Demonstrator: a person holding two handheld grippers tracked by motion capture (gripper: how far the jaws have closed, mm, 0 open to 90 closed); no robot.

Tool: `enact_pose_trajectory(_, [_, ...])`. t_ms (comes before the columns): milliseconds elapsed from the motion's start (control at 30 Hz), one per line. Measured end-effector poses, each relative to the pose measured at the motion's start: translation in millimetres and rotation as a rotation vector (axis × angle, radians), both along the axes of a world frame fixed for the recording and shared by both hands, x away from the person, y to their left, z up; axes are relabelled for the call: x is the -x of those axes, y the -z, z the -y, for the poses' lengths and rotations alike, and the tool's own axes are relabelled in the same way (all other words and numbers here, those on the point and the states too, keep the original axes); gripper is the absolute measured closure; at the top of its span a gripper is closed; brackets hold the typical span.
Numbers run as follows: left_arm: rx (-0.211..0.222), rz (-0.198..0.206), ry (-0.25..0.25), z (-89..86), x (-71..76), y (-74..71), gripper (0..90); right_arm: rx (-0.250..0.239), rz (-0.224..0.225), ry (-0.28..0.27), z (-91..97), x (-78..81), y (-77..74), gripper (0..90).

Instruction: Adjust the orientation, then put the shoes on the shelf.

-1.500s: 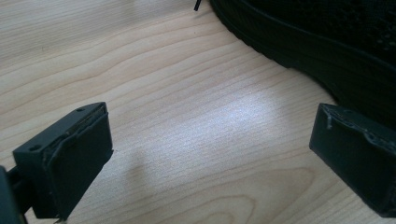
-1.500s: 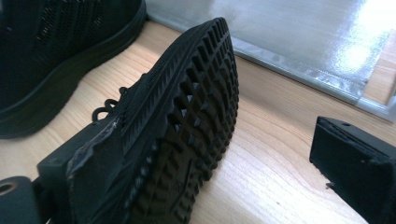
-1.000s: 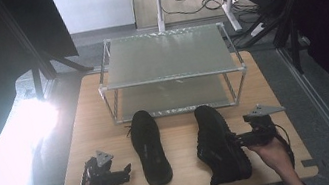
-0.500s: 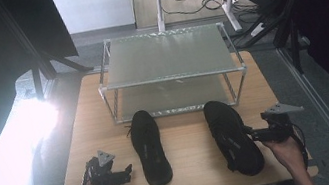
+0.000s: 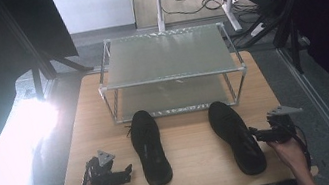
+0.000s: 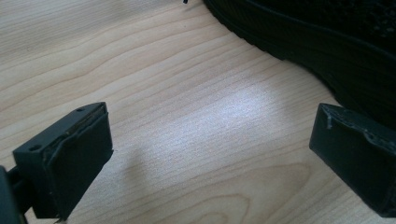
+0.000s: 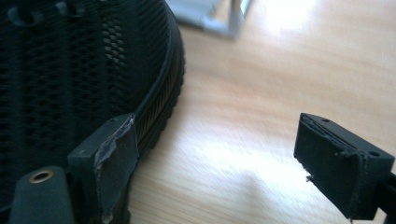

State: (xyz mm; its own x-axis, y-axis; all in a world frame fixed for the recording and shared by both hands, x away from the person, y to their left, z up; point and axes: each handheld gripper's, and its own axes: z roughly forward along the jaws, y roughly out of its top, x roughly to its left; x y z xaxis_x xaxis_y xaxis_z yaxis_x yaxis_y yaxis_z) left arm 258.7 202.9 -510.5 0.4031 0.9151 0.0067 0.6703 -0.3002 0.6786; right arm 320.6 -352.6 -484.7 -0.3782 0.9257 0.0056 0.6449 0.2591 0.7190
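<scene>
Two black mesh shoes lie on the wooden table (image 5: 191, 143), toes toward the rack. The left shoe (image 5: 149, 148) is near the middle and the right shoe (image 5: 236, 136) is further right. My left gripper (image 5: 126, 172) rests at the front left, just beside the left shoe's heel. In the left gripper view that gripper (image 6: 210, 158) is open over bare wood, with the left shoe (image 6: 327, 32) past its right jaw. My right gripper (image 5: 256, 134) sits against the right shoe's outer side. My right gripper (image 7: 233, 158) is open, and its left jaw is at the sole of the right shoe (image 7: 70, 70).
A two-shelf metal rack (image 5: 166, 54) stands at the back of the table, both shelves bare; one of its legs (image 7: 231, 21) is beyond the right shoe. Bare wood lies between the shoes. The table's front edge is close under both hands.
The right shoe has shifted to the right and now lies flat, and my right gripper has moved right with it. The left gripper and left shoe have stayed put.
</scene>
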Motion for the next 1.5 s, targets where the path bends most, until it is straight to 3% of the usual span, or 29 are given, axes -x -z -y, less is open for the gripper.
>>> enact_pose_trajectory(67, [-0.001, -0.006, -0.002, -0.1, -0.2, -0.1, 0.0, -0.014, -0.009, -0.001, 2.0, -0.9, 2.6, 12.1])
enact_pose_trajectory(100, [0.000, -0.016, -0.004, -0.4, -0.5, -0.2, 0.0, -0.064, -0.023, 0.002, 6.0, -2.0, 4.9, 11.6])
enact_pose_trajectory(133, [0.007, -0.023, -0.007, -0.9, -0.8, -0.4, 0.0, -0.074, -0.029, 0.002, 7.8, -2.4, 5.8, 9.8])
enact_pose_trajectory(233, [0.050, -0.039, -0.032, -3.0, -1.6, -2.0, 0.0, -0.079, -0.021, 0.005, 10.0, -1.4, 7.2, 5.3])
enact_pose_trajectory(467, [0.075, -0.054, -0.057, -4.6, -0.5, -5.5, 0.0, -0.092, -0.010, 0.000, 12.8, 2.8, 4.4, 4.4])
enact_pose_trajectory(800, [0.066, -0.042, -0.073, -0.9, 2.8, -16.8, 1.3, -0.116, 0.022, -0.038, 19.1, 17.4, -7.7, 0.3])
enact_pose_trajectory(1067, [0.040, -0.027, -0.044, 10.4, 5.8, -29.7, 2.2, -0.152, 0.036, -0.068, 21.8, 26.4, -17.2, 0.0])
enact_pose_trajectory(1300, [0.088, -0.023, -0.041, 18.8, -0.9, -40.0, 4.2, -0.183, 0.023, -0.096, 15.0, 31.8, -27.1, 0.0])
enact_pose_trajectory(1400, [0.140, -0.023, -0.040, 24.3, -6.4, -45.5, 6.5, -0.195, 0.024, -0.108, 9.8, 33.5, -32.6, 0.2])
enact_pose_trajectory(1500, [0.147, -0.027, -0.025, 31.8, -12.0, -48.8, 6.6, -0.209, 0.027, -0.122, 7.0, 34.4, -35.2, 0.6])
